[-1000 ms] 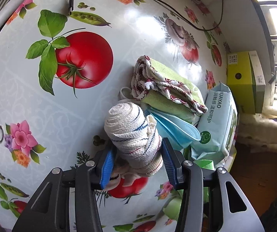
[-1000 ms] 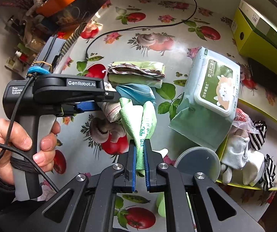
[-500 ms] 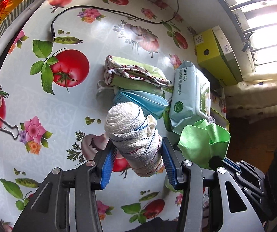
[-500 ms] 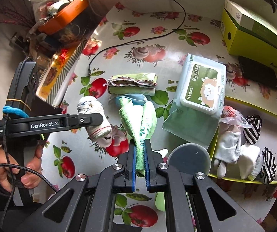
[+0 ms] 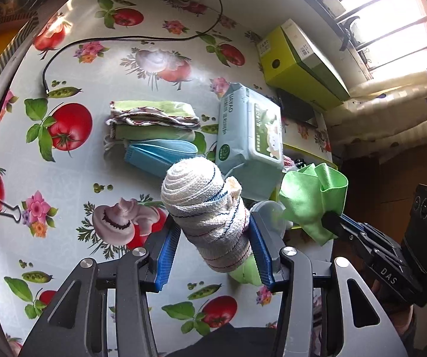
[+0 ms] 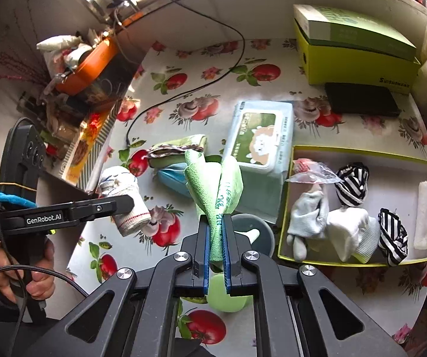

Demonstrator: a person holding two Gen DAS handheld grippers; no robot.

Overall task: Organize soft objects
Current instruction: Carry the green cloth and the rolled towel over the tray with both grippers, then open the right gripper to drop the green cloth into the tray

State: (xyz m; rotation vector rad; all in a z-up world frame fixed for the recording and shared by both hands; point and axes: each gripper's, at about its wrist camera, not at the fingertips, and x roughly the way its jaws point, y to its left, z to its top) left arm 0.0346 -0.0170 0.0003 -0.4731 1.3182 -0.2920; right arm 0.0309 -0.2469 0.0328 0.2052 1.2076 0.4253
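Observation:
My left gripper (image 5: 210,238) is shut on a rolled white towel with blue and red stripes (image 5: 201,208) and holds it above the table; it also shows in the right wrist view (image 6: 124,196). My right gripper (image 6: 216,238) is shut on a green cloth (image 6: 213,184), also seen in the left wrist view (image 5: 311,199). Folded cloths (image 5: 153,119) and blue face masks (image 5: 159,151) lie on the tomato-print table (image 5: 64,178). A yellow tray (image 6: 362,151) at the right holds white and striped socks (image 6: 350,184).
A wet-wipes pack (image 6: 258,136) lies between the cloths and the tray. A yellow-green box (image 6: 353,53) and a black case (image 6: 362,101) stand at the back. A black cable (image 5: 124,38) crosses the table. A grey lid (image 6: 252,229) and green bottle (image 6: 225,294) sit under my right gripper.
Both grippers have risen well above the table with their loads. The towel roll has come up off the table beside the masks. The green cloth now hangs clear of the pile.

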